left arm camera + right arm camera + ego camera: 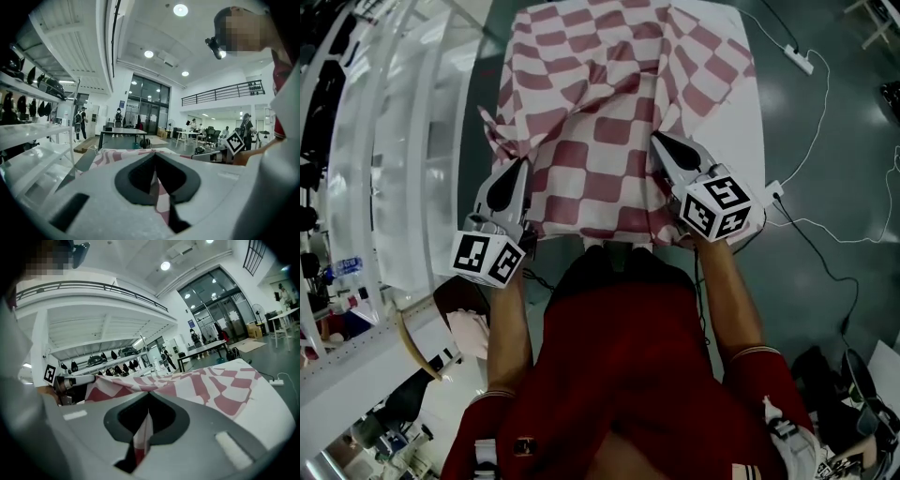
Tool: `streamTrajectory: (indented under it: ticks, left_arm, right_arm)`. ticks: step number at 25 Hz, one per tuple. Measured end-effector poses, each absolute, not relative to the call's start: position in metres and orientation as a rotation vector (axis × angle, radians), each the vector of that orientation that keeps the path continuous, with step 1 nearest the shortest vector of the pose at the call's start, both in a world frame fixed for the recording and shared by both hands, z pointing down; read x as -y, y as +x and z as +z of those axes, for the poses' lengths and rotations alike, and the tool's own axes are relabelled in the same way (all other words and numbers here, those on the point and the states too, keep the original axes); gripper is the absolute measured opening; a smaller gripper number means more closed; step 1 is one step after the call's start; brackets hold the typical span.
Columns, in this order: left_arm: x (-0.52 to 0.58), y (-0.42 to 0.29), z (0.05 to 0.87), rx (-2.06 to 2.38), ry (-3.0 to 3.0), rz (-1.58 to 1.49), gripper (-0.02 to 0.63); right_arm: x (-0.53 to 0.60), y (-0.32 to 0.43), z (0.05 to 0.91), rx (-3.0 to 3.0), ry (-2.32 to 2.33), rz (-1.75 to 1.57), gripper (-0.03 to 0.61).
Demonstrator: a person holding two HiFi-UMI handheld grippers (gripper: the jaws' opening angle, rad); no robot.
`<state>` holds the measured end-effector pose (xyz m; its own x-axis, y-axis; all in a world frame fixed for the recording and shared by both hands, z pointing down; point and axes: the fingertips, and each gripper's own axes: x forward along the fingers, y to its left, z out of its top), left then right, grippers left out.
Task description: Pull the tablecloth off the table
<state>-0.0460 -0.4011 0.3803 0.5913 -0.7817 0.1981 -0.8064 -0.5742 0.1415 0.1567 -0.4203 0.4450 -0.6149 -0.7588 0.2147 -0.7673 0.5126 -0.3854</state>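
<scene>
The left gripper [521, 164] and the right gripper [661, 141] are each clamped tight on a fold of the red-checked tablecloth [609, 141]. Ahead of both, the cloth lies rumpled, seemingly partly drawn off the white table [748, 131].

Grey floor [848, 141], white shelving [394, 169], round ceiling lights [180, 10], glass doors [150, 110], balcony railing [220, 93]

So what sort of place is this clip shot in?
Probably a big lab or workshop hall, not a home: it has a railed balcony, tall glass doors, work tables out in the open space, and a power strip with its cable lying loose.
</scene>
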Motion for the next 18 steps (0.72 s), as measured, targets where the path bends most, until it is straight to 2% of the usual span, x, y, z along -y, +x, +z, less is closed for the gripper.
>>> streamTrajectory:
  ticks: [10,16,18]
  left_arm:
    - [0.34,-0.06,0.355,1.208,2.698,-0.009,0.009]
    - [0.26,-0.145,0.364,1.116,2.768,-0.085,0.008]
    - [0.245,-0.158,0.363,1.096,2.782,-0.096,0.009]
  right_arm:
    - [0.374,0.147,0.427,2.73,1.418,0.641,0.014]
    - [0.283,0.044,0.441,2.734,1.418,0.587,0.014]
    - [0.264,0.03,0.442,2.733,1.445,0.601,0.014]
